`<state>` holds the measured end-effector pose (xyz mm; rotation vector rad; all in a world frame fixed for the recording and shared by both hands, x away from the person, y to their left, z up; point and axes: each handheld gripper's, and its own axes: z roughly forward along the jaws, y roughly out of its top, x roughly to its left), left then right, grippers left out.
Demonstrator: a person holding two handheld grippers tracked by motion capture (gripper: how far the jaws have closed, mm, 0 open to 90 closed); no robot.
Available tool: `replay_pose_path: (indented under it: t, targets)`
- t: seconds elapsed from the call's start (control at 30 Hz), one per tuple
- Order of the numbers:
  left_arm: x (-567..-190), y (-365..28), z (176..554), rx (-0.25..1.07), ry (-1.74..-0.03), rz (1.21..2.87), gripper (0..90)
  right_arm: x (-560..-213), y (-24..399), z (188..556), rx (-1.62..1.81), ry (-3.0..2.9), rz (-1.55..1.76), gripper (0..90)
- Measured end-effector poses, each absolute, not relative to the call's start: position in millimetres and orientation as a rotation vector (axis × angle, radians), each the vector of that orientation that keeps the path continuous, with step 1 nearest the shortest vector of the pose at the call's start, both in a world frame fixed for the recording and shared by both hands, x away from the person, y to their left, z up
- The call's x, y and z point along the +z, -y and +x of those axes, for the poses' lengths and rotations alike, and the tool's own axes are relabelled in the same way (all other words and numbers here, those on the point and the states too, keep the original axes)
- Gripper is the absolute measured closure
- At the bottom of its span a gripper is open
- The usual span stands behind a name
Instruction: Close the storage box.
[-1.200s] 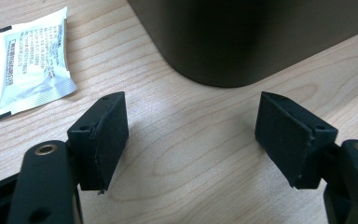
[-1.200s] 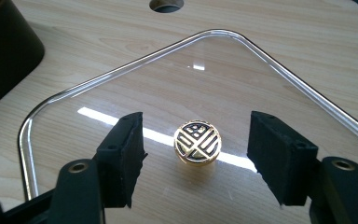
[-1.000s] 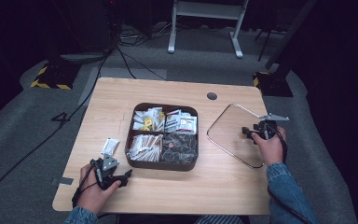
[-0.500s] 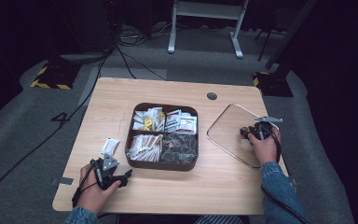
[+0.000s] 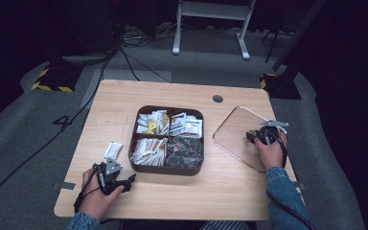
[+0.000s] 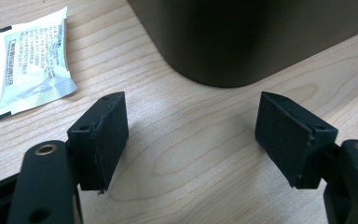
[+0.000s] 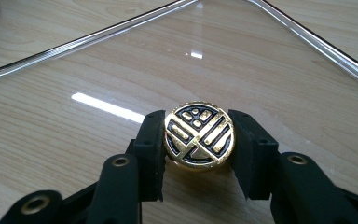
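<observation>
A clear glass lid point(image 5: 239, 143) point(image 7: 270, 70) lies flat on the table at the right, and its round gold-and-black knob point(image 7: 199, 140) sticks up. My right gripper point(image 5: 257, 136) point(image 7: 198, 122) has just been closing its jaws, and both pads now press on the sides of the knob. A brown divided tray point(image 5: 167, 171) point(image 6: 242, 37) of sachets stands mid-table. Left of it lies a white sachet point(image 5: 113, 150) point(image 6: 28, 60). My left gripper point(image 5: 127, 182) point(image 6: 191, 107) rests near the front left edge, open, with bare wood between its jaws, pointing at the tray's corner.
The tray's several compartments hold white, yellow and dark packets. A round grommet hole point(image 5: 217, 98) sits near the table's far edge. Cables run over the grey floor behind the table, and a white stand point(image 5: 211, 24) is farther back.
The right hand has shifted slightly over the lid's near side. The left hand and the sachet have stayed put.
</observation>
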<state>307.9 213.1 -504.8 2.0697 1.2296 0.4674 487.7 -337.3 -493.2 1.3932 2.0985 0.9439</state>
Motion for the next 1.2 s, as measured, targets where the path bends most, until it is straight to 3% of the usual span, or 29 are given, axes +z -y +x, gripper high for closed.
replay_pose_path:
  t: [0.43, 1.2]
  targets:
    - [-505, -213, 308, 0.467, -1.230, 2.069, 26.2, -484, 337, 485, 0.954, -2.133, 1.372, 58.9]
    - [-505, -213, 308, 0.468, -1.229, 2.070, 26.2, -416, 326, 468, 1.095, -2.114, 1.253, 58.9]
